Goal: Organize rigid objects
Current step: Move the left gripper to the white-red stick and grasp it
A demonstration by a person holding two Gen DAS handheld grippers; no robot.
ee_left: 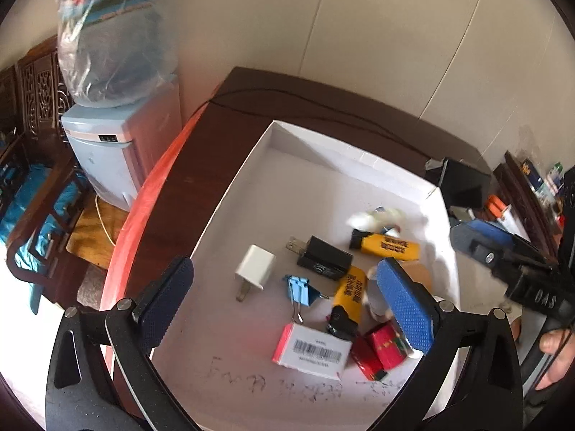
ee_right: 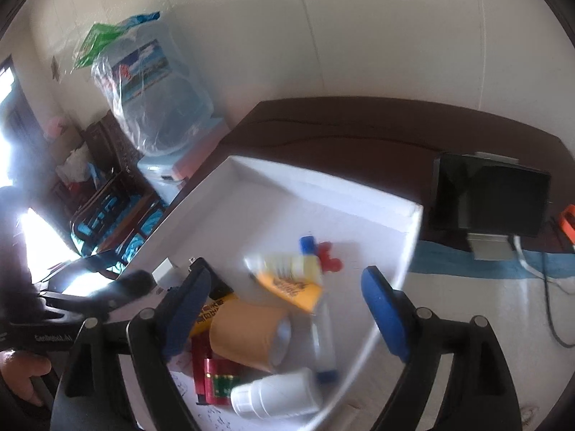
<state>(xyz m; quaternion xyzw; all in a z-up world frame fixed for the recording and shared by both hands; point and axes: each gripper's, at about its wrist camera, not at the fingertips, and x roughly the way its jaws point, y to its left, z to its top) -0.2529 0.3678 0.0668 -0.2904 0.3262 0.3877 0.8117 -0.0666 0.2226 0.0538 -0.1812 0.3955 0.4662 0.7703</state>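
I see a pale wall behind a dark brown wooden counter, and a light blue water dispenser with a plastic-wrapped bottle stands just beside the counter's left end. A shallow white cardboard tray lies on the counter, and a small black box sits past its right corner.

My left gripper hangs above the tray's near left part, tilted down, its blue-padded fingers spread wide and holding nothing. My right gripper hovers over the tray's near right part, its fingers likewise parted and empty; in the left wrist view it reaches in from the right edge.

Everything to be sorted lies loose inside the tray: a white plug-in charger cube, a black wall adapter just beside it, a light blue binder clip, two yellow lighters with black caps, a white barcoded box with a pink side, a red and green packet, a tan roll of tape and a white plastic bottle. The right view is blurred.
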